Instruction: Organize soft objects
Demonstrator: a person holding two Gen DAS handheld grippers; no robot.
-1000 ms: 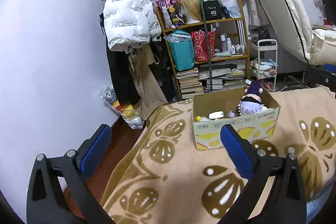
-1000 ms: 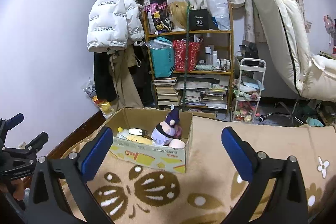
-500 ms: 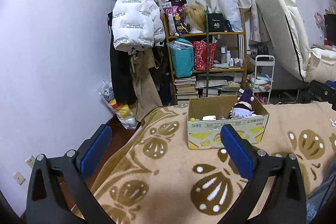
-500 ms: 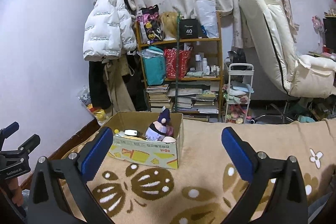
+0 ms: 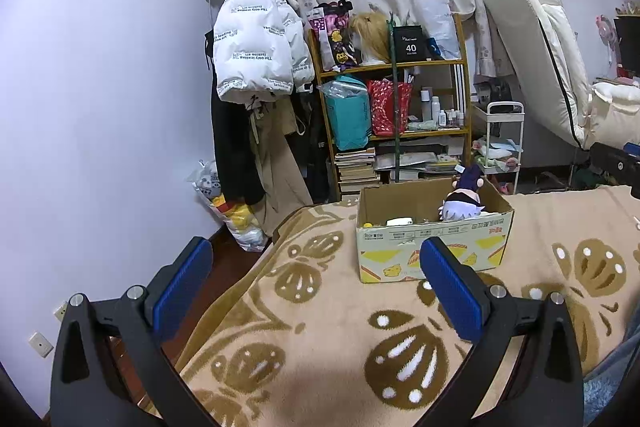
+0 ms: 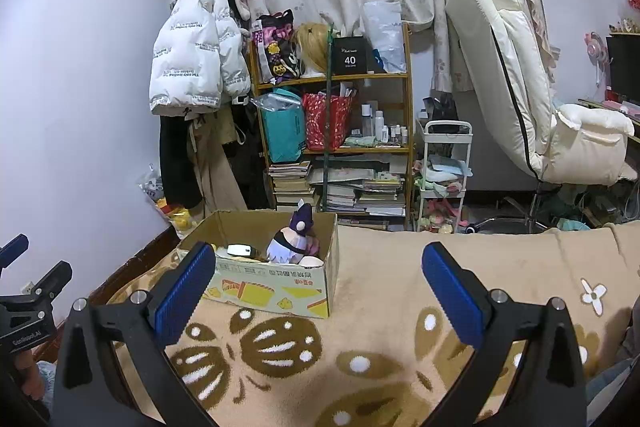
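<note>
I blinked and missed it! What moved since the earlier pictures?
Both grippers pulled back from the cardboard box; it looks smaller and farther now. The left gripper and right gripper stayed open and empty. The purple-hatted plush doll is still in the box on the blanket.

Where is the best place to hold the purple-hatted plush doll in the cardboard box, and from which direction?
Probably grip the purple-hatted plush doll across its pale rounded body, just under the hat, coming from above. It sits upright against the right wall of the open cardboard box, so the walls block a side approach; the pointed hat looks too narrow to hold.
</note>
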